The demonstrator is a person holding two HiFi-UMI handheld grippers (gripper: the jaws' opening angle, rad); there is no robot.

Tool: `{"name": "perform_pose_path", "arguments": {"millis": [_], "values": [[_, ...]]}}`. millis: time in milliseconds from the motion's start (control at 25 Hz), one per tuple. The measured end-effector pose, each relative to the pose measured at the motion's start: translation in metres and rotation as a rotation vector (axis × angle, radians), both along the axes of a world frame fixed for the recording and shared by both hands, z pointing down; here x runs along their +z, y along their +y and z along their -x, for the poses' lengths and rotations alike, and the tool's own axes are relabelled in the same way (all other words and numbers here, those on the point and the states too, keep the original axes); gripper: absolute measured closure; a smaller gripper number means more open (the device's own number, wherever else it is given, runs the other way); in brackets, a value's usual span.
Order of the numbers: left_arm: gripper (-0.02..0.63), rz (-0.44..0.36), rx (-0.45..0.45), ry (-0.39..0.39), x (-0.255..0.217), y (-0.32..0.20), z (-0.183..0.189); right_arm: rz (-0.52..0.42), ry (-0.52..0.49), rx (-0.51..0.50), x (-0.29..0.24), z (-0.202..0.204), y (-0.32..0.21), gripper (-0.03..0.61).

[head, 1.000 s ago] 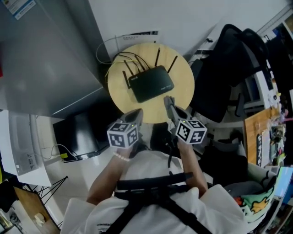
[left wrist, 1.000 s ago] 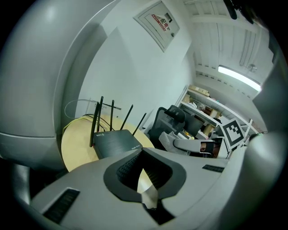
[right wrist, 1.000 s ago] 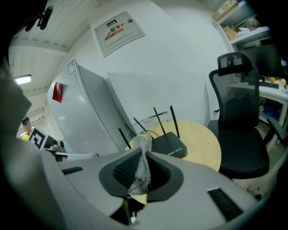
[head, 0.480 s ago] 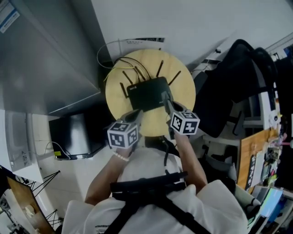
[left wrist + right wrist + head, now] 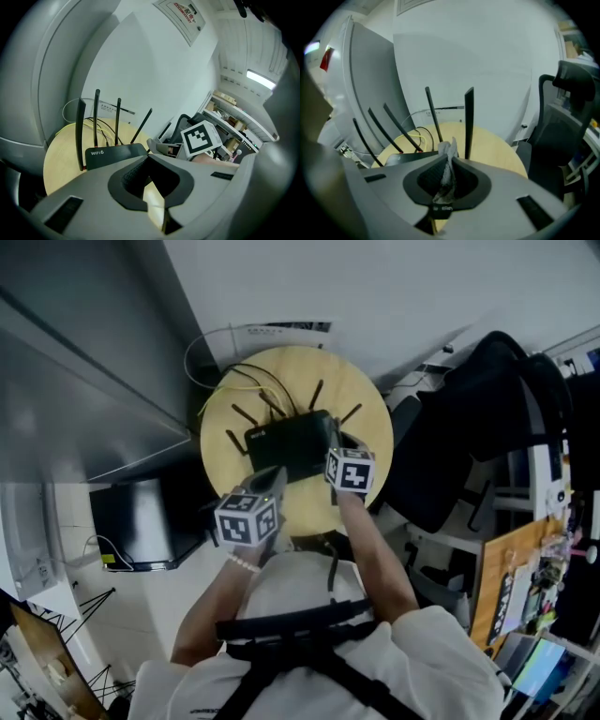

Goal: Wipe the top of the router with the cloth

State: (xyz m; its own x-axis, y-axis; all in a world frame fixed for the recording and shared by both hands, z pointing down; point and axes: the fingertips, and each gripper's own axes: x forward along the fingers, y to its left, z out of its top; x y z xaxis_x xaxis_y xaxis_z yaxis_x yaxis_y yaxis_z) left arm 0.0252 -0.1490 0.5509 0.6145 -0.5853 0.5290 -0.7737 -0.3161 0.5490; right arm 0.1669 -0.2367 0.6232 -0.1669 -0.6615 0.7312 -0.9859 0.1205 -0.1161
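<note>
Cloth (image 5: 450,149) — pinched in right hand-held gripper (image 5: 447,161)

White shirt (image 5: 398,662), black harness straps (image 5: 300,626), beaded bracelet (image 5: 246,563).

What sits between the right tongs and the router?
The cloth, pinched in the right gripper, sticking out toward the router; the right gripper view shows it.

You're working in what looks like an office: a black swivel chair (image 5: 450,456) sits beside the small round wooden table (image 5: 370,423) carrying a Wi-Fi router (image 5: 291,444) and its cables, a grey metal cabinet (image 5: 84,352) stands on your left, and cluttered shelves (image 5: 553,549) crowd your right.
</note>
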Motion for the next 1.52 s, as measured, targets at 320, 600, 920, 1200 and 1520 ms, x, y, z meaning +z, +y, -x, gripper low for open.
{"name": "perform_pose_path", "arguments": {"millis": [320, 600, 920, 1200, 1520], "values": [[0.617, 0.025, -0.070, -0.006, 0.004, -0.004, 0.019, 0.045, 0.219, -0.011, 0.039, 0.015, -0.032, 0.538], [0.617, 0.052, -0.113, -0.011, 0.012, 0.000, 0.038, 0.070, 0.314, -0.030, 0.052, 0.012, -0.043, 0.538], [0.617, 0.064, -0.128, -0.016, 0.014, 0.005, 0.048, 0.104, 0.261, -0.102, 0.060, 0.033, -0.038, 0.538], [0.617, 0.065, -0.151, -0.029, 0.014, 0.009, 0.059, 0.095, 0.094, -0.255, 0.057, 0.099, -0.023, 0.538], [0.617, 0.062, -0.192, -0.040, 0.012, 0.019, 0.078, 0.127, 0.035, -0.388, 0.062, 0.159, -0.003, 0.540]]}}
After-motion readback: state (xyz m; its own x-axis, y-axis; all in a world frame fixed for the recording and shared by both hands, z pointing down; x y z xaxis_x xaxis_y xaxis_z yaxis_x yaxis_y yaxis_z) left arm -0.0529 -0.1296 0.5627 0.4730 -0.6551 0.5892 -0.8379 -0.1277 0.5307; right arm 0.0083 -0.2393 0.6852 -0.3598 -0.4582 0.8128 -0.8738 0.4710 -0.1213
